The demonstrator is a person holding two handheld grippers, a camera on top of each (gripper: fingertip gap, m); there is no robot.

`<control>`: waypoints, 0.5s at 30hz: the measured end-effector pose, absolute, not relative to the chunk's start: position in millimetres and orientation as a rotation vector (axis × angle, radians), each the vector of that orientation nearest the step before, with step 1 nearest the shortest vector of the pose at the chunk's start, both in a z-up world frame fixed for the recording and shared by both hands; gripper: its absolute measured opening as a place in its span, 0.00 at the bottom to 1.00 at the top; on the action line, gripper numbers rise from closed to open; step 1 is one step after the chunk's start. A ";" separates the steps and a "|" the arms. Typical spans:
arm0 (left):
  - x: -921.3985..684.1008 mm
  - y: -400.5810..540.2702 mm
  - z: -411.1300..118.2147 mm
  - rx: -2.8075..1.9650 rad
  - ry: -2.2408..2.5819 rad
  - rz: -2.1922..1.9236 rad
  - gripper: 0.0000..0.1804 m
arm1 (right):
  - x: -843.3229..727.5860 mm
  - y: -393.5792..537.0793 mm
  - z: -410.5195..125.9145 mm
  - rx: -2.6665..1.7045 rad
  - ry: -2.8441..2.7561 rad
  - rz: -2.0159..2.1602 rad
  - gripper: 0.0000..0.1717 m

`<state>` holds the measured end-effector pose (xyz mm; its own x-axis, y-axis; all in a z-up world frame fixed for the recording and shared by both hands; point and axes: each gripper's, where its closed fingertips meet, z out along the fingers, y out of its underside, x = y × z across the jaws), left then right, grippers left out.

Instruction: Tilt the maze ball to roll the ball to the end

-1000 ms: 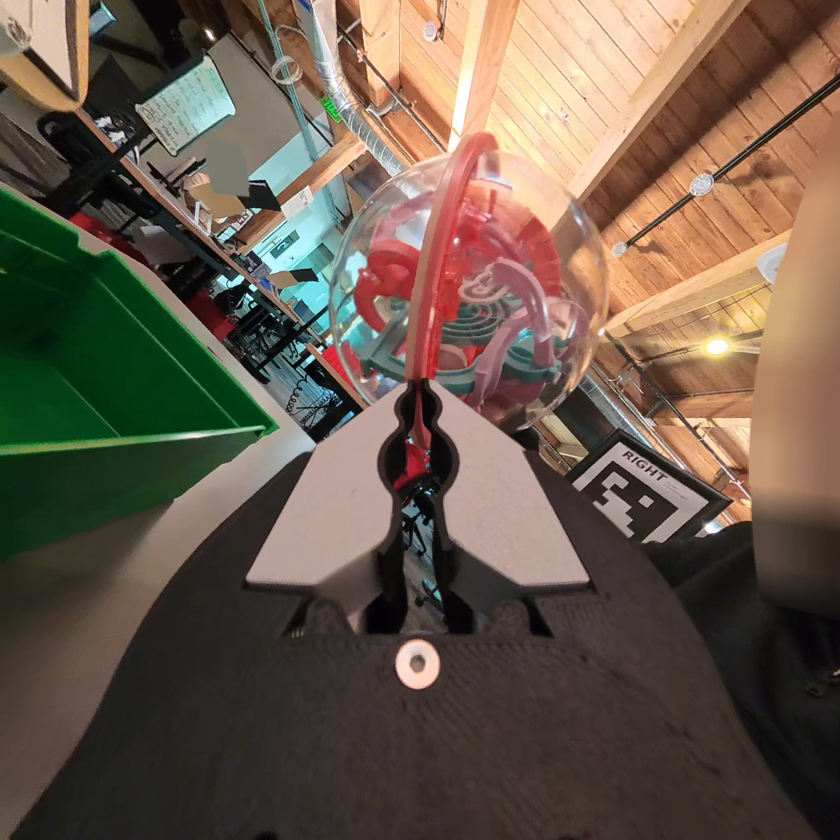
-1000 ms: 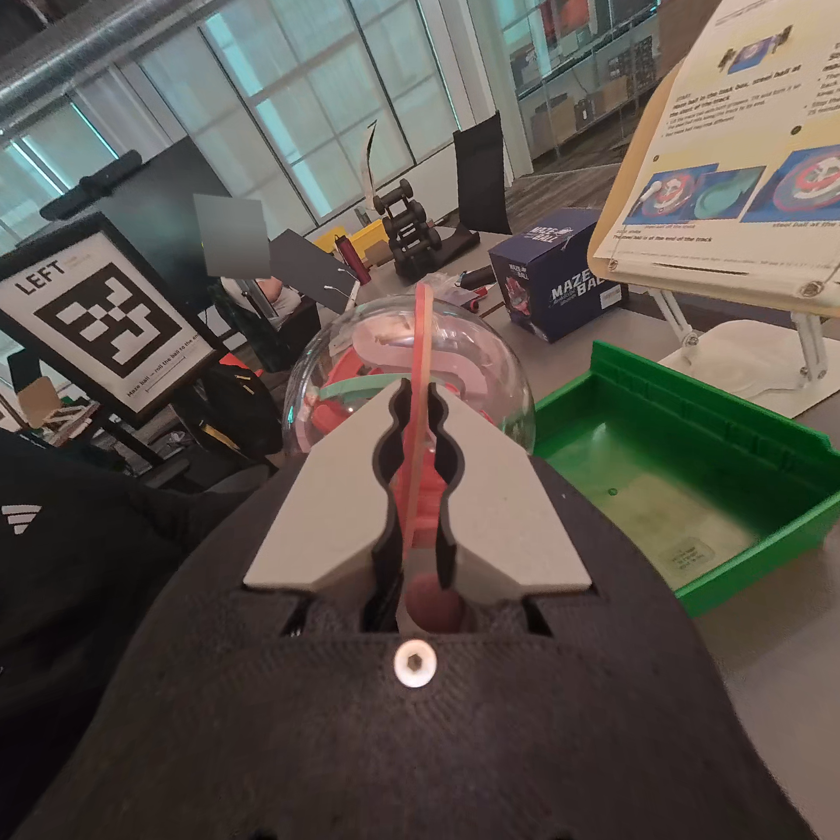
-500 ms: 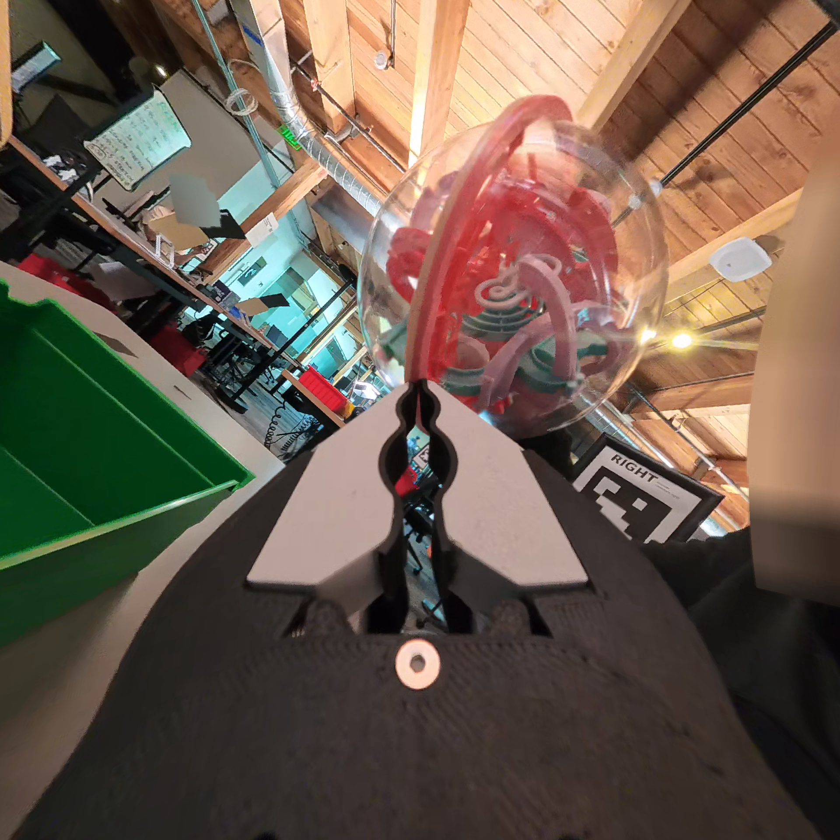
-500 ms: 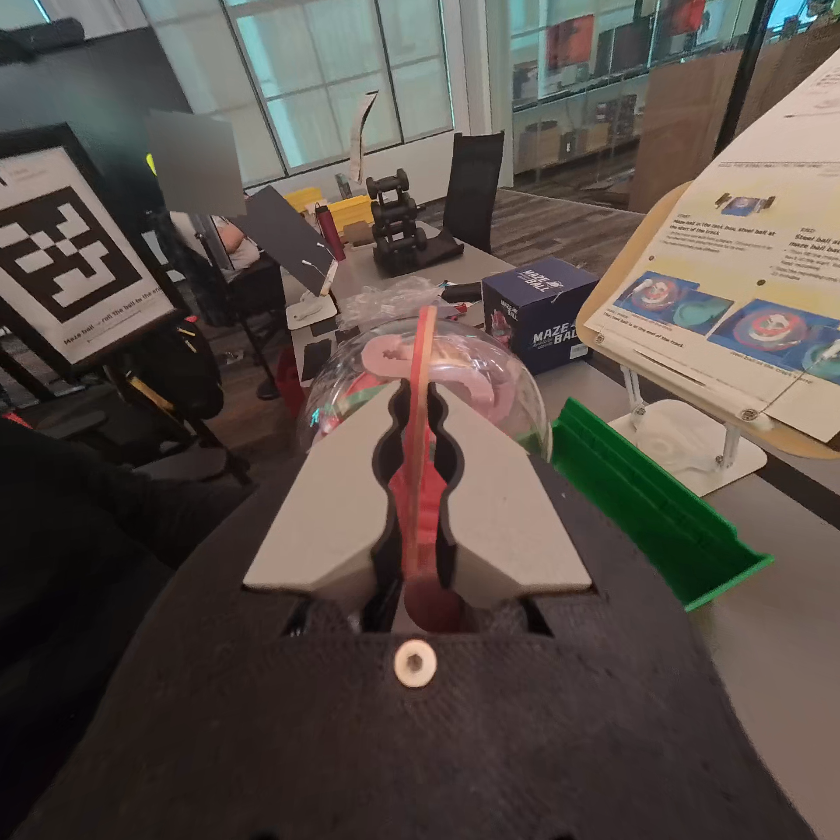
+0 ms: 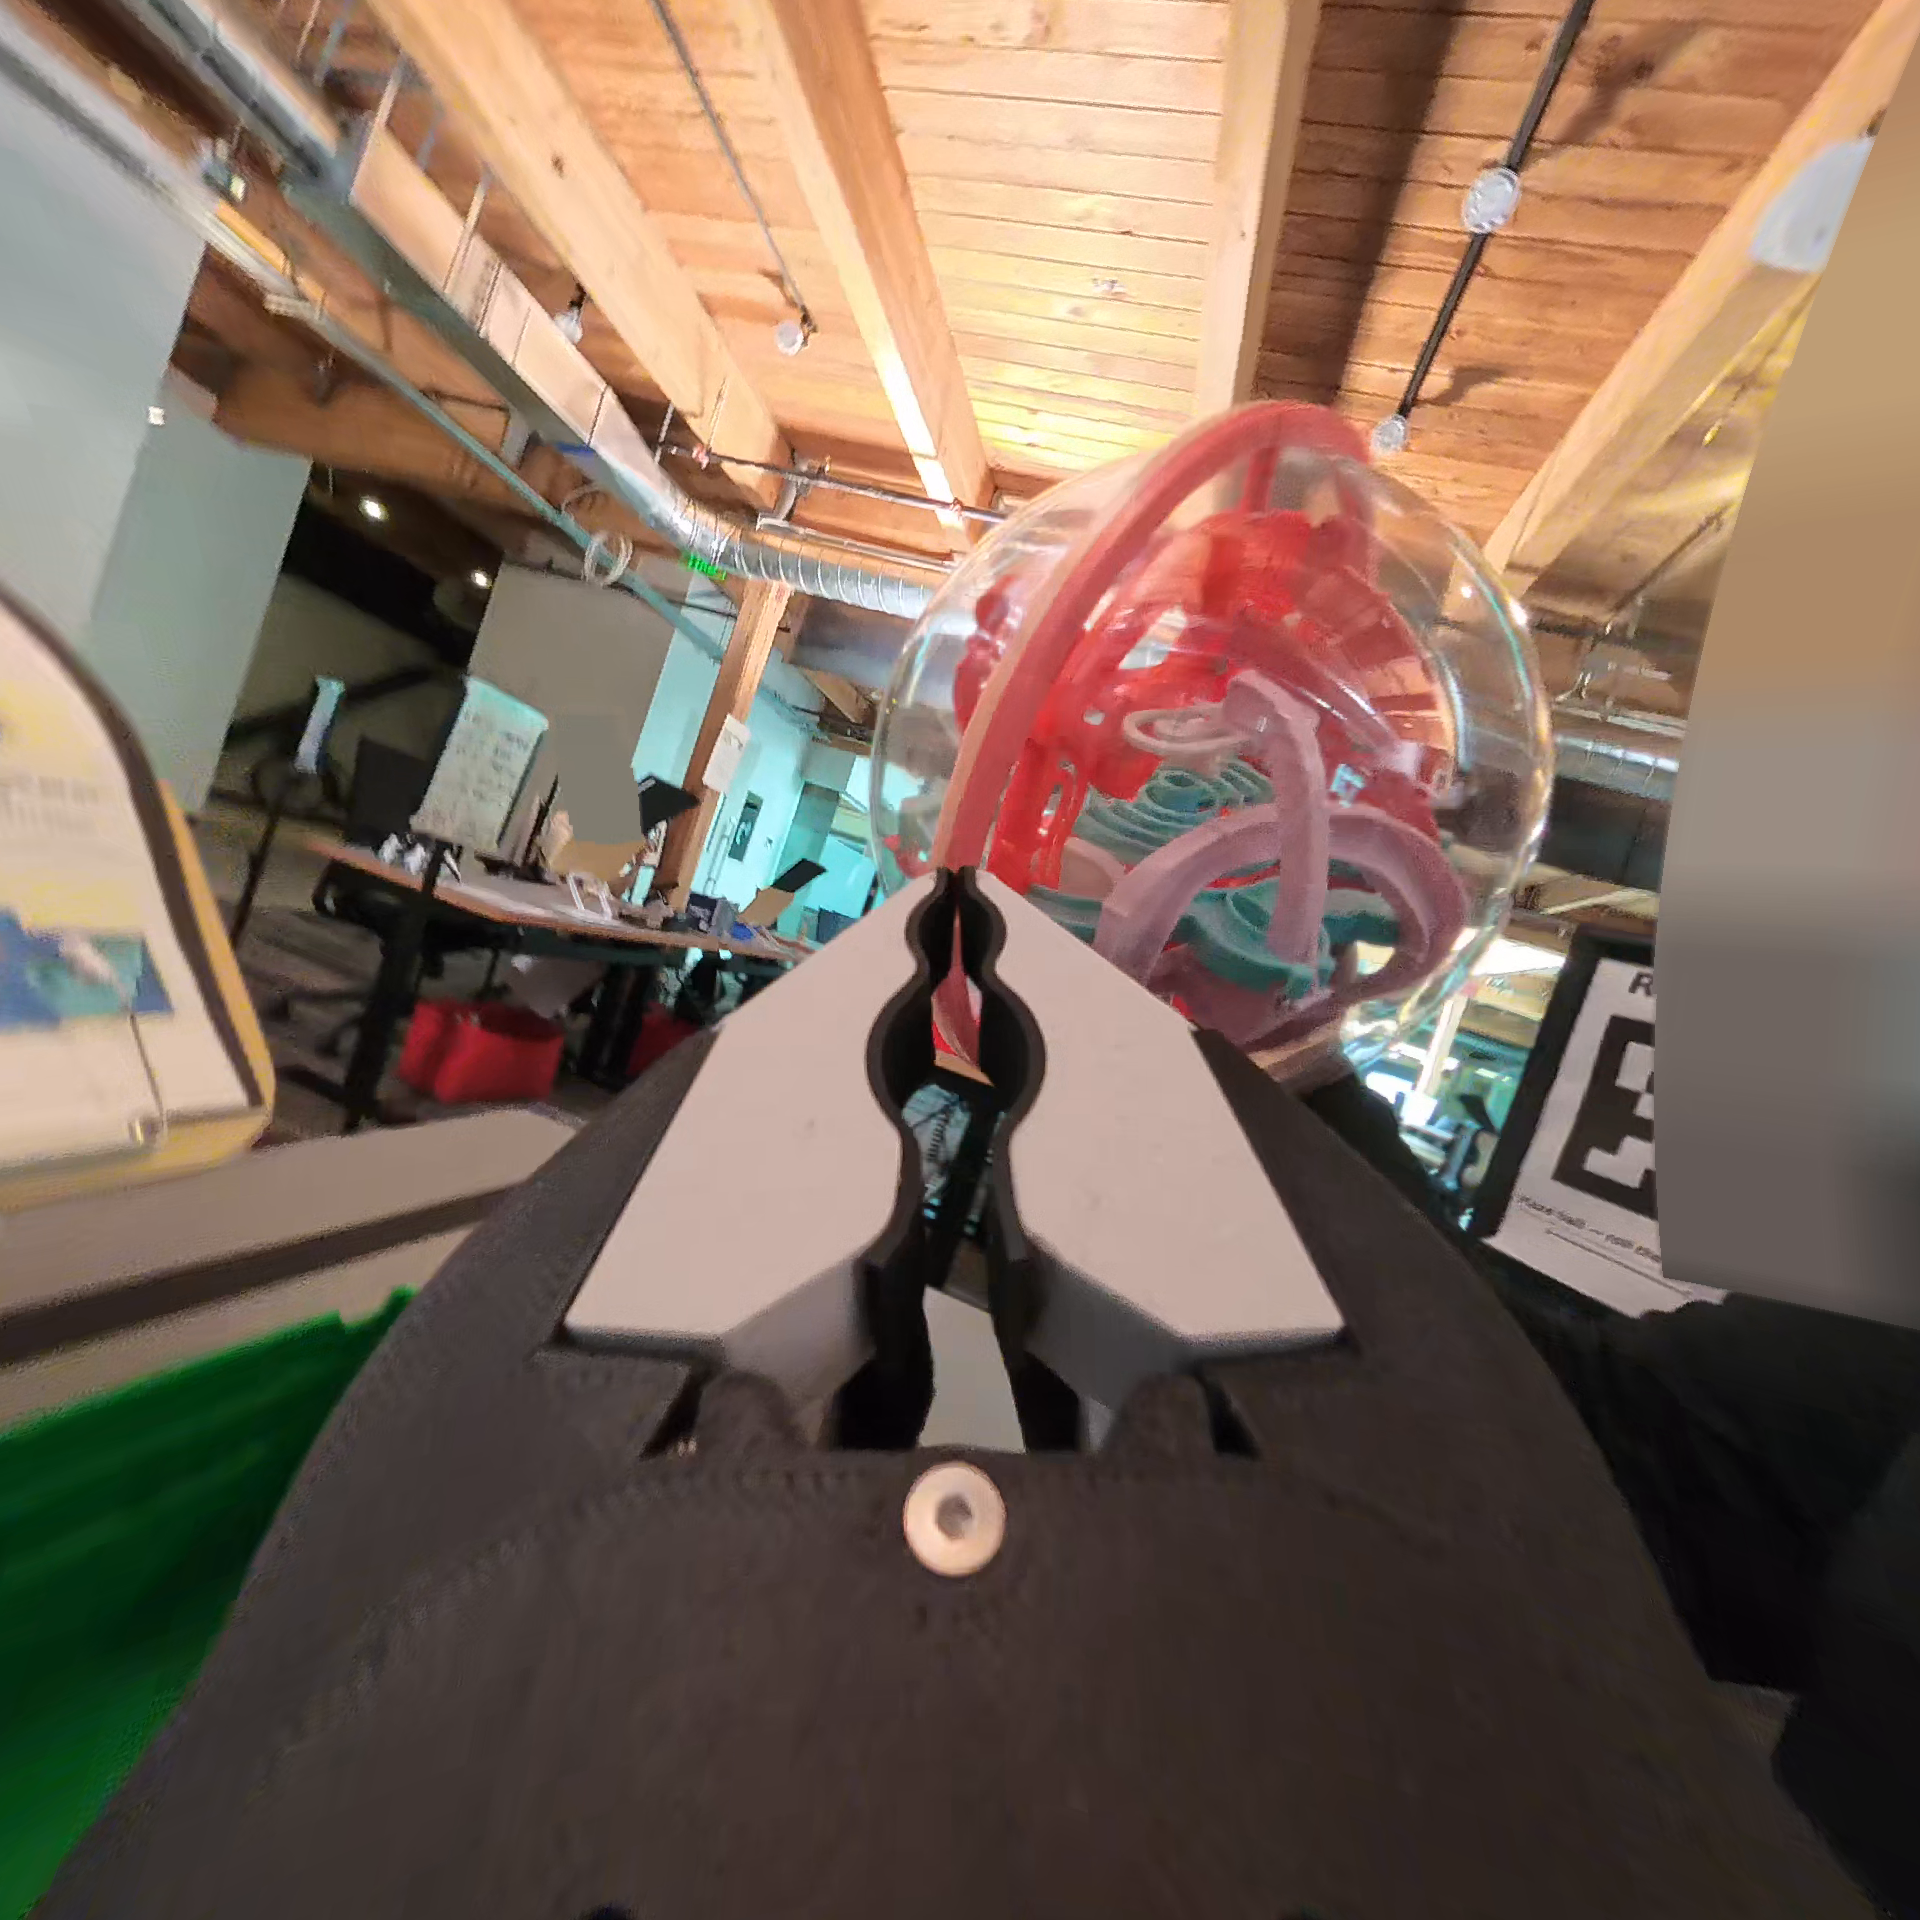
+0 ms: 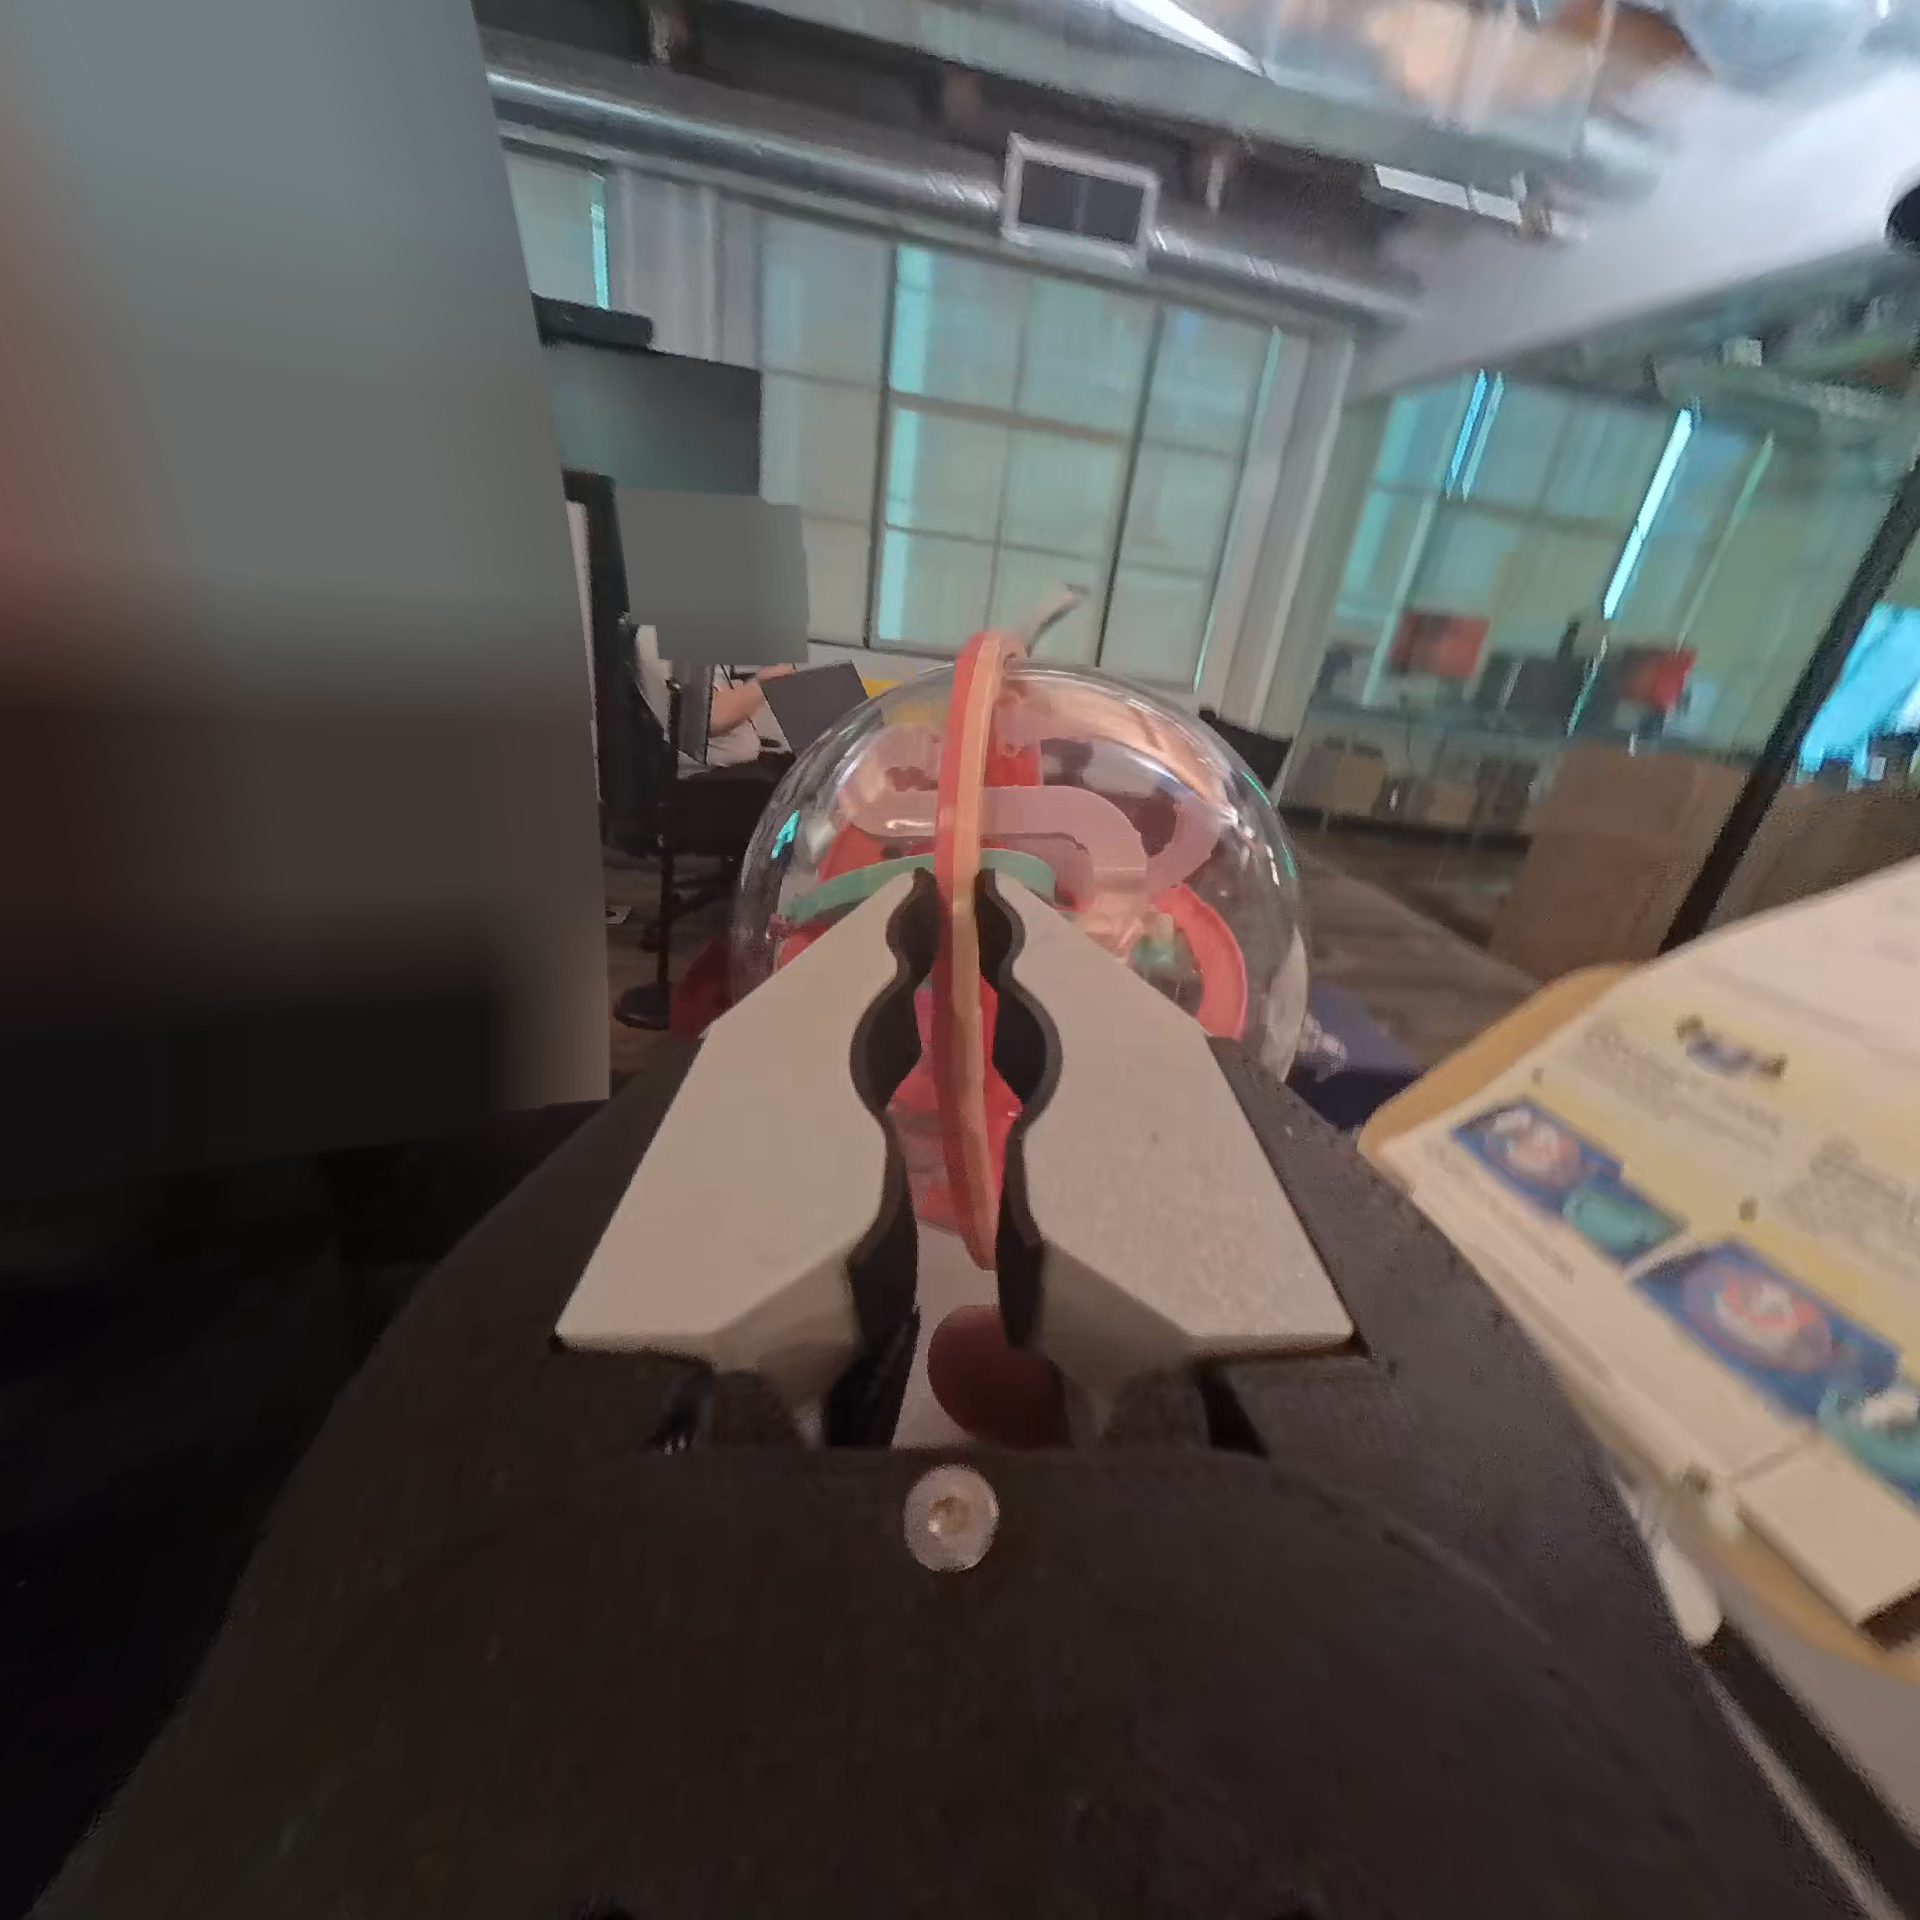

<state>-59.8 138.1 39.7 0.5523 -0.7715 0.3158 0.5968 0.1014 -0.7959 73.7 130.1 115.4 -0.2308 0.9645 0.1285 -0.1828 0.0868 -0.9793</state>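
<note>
The maze ball (image 5: 1226, 769) is a clear sphere with red, pink and teal tracks inside and a red rim around it. It is held up in the air between both grippers. My left gripper (image 5: 956, 883) is shut on the red rim at the ball's lower left. In the right wrist view the ball (image 6: 1018, 862) sits straight ahead, and my right gripper (image 6: 956, 894) is shut on the same rim, which runs down between its fingers. I cannot make out the small steel ball inside.
A green bin (image 5: 135, 1538) lies at the lower left of the left wrist view. An instruction board on a stand (image 6: 1683, 1226) is at the right of the right wrist view and also shows in the left wrist view (image 5: 94, 935). A marker sign (image 5: 1621, 1101) stands behind the ball. Tip to tip, the grippers are about 15 centimetres apart.
Both grippers have swung together with the ball, turning and tilting it. The green bin has slid out of the right wrist view and low in the left one. Both grasps on the rim hold.
</note>
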 end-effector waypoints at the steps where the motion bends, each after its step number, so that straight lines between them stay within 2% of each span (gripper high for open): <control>1: -59.1 136.2 53.7 -1.044 0.222 -0.989 0.00 | 77.1 123.6 125.0 -0.820 -1.310 1.357 0.03; 9: -48.4 107.9 146.0 -0.897 0.374 -0.852 0.00 | 101.2 84.1 181.7 -0.528 -1.378 1.157 0.03; 15: -40.0 81.1 199.5 -0.858 0.463 -0.732 0.00 | 117.3 71.2 200.0 -0.410 -1.320 1.188 0.04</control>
<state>-40.0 81.1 199.5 0.6692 -0.7389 -0.0792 0.3887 0.4388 -0.8101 117.3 71.2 200.0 -0.1863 0.8348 0.5180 -0.4274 0.4059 -0.8078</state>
